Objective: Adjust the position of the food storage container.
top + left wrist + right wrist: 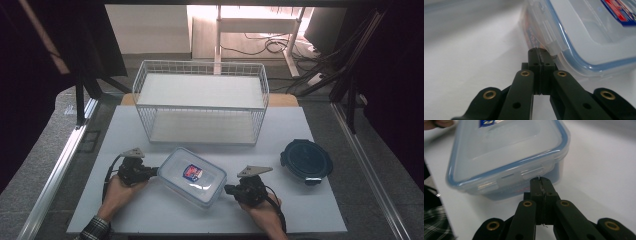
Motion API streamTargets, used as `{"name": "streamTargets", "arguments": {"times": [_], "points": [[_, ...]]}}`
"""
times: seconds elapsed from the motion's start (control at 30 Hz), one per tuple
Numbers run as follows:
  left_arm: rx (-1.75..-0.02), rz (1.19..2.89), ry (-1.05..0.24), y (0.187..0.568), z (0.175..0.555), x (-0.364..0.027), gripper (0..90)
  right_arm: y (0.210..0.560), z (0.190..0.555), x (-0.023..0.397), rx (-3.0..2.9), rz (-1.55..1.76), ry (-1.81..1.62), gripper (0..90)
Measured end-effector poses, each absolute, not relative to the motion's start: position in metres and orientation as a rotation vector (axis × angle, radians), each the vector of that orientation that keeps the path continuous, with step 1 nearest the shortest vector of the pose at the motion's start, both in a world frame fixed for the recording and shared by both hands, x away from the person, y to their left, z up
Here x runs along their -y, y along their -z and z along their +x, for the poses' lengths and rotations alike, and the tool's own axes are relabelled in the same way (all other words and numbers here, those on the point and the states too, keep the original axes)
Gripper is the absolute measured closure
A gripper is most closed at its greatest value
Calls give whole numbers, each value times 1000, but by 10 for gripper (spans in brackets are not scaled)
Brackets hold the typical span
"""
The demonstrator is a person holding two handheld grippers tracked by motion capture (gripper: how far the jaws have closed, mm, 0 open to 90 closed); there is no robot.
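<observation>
Both grippers' fingers, left and right, are pinched closed on the clear lidded box's end latches, which look clamped down; lifting remains.

Black tool jaws, brass rivets, plaid sleeve

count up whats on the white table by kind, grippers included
clear rectangular food box with blue seal: 1
round dark container: 1
white wire basket: 1
hand-held grippers: 2, left gripper and right gripper, each with jaws together at a lid clip of the box
total: 5
</observation>
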State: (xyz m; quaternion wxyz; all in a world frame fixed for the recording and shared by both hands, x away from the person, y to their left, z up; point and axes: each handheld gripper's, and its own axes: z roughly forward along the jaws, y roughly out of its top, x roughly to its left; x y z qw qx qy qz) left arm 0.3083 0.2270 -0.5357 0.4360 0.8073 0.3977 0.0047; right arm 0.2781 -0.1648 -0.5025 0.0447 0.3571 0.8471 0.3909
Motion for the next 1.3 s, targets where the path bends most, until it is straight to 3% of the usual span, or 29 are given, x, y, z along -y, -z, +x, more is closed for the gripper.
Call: {"name": "streamTargets", "arguments": {"times": [0.47,0.8,1.0,1.03,1.13,1.2,1.23,1.27,1.3], "points": [[-995,2050,-41,530,265,-192,900,503,306,187,-2476,1200,-1172,889],[-992,2042,-52,531,260,-187,894,505,317,191,-2471,1203,-1182,888],[-1021,2038,-149,526,258,-197,752,502,313,190,-2454,1157,-1134,801],[-1032,2022,-170,525,256,-201,641,498,311,194,-2447,1132,-1137,757],[-1051,2006,-199,524,254,-205,470,495,308,197,-2439,1100,-1135,707],[-1053,1988,-215,525,252,-208,354,492,304,203,-2425,1074,-1124,596],[-1053,1988,-215,525,252,-208,313,492,304,203,-2425,1074,-1124,596],[-1045,1988,-230,527,251,-209,267,491,301,210,-2407,1080,-1121,447],[-1049,1995,-237,528,250,-208,238,491,300,213,-2398,1091,-1131,381]]}}
